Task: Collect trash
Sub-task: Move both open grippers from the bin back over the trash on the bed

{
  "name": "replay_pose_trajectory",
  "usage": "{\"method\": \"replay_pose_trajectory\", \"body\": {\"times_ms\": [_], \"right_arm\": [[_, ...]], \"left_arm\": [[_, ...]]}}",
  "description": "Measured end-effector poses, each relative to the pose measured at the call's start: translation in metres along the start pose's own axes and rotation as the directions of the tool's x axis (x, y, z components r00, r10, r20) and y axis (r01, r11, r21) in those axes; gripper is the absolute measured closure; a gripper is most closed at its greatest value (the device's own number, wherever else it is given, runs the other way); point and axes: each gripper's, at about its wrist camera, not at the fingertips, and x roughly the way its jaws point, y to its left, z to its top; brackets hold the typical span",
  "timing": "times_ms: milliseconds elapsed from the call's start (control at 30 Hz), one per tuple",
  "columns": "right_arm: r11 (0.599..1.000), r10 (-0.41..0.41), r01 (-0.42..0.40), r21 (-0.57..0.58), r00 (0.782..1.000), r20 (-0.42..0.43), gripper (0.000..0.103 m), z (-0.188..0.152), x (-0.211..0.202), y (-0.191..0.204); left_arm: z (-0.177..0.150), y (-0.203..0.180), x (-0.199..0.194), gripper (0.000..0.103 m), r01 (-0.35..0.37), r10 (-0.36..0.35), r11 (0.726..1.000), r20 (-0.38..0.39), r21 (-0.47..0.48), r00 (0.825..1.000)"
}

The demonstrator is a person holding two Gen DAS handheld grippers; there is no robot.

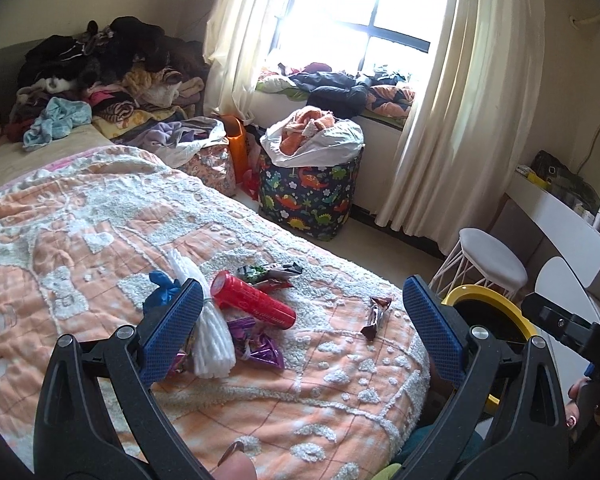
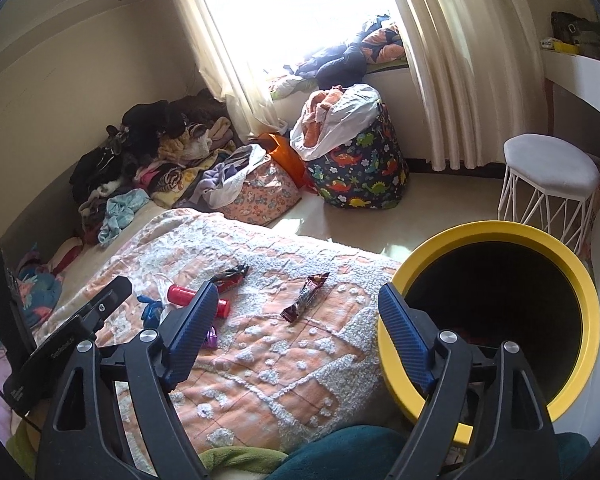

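Left wrist view: the trash lies in a loose cluster on the bed (image 1: 80, 248), between and just beyond the spread fingers of the left gripper (image 1: 302, 322), which is wide open and holds nothing.
Red tube (image 1: 254, 300): it lies on its side, long axis running from upper left to lower right in this view, its wider end toward the upper left; a white yarn bundle (image 1: 210, 332) touches it on the left.
Purple wrapper (image 1: 260, 350): crumpled flat just below the tube, partly under the yarn.
Blue scrap (image 1: 160, 288): beside the left finger, behind the yarn.
Green-and-red packet (image 1: 270, 274): just past the tube's far end.
Brown wrapper (image 2: 305, 298): alone, well apart from the cluster, long axis slanting toward the upper right in the right wrist view.
Right gripper (image 2: 294, 334): jaws fully apart, empty, hovering over the bed's edge with one finger in front of the bin's rim.
Bin (image 2: 496, 230): yellow-rimmed, dark inside, mouth tilted toward the camera, just beside the bed's corner.
Step in hand: likely choosing a first piece; nothing is picked up yet.
Doing it well: close across the tube's short width, not along its length, since it may roll; take the lone brown wrapper with the right gripper, being nearest the bin.
Beyond: a dinosaur-print basket (image 2: 360, 176) and a white stool (image 2: 550, 184) on the floor.
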Motion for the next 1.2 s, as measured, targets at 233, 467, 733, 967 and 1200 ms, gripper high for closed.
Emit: {"method": "replay_pose_trajectory", "body": {"times_ms": [233,467,733,967,1200], "right_arm": [[0.999,0.029,-0.030,-0.040,0.999,-0.025,0.023,-0.006,0.006,0.020],[0.994,0.059,-0.064,-0.086,0.997,-0.056,0.023,-0.013,0.015,0.044],[0.977,0.132,-0.150,-0.151,0.984,-0.121,0.023,-0.025,0.039,0.081],[0.952,0.179,-0.225,-0.209,0.959,-0.218,0.033,-0.041,0.072,0.120],[0.936,0.198,-0.270,-0.226,0.934,-0.296,0.043,-0.054,0.107,0.141]], "left_arm": [[0.002,0.026,-0.002,0.011,-0.040,0.040,0.998,0.005,-0.041,0.999],[0.005,0.055,-0.004,0.011,-0.084,0.085,0.993,0.007,-0.088,0.996],[0.004,0.092,0.001,0.011,-0.134,0.132,0.980,-0.023,-0.144,0.991],[-0.005,0.126,0.011,0.017,-0.150,0.135,0.967,-0.085,-0.206,0.987],[-0.017,0.148,0.024,0.039,-0.119,0.081,0.953,-0.144,-0.280,0.986]]}}
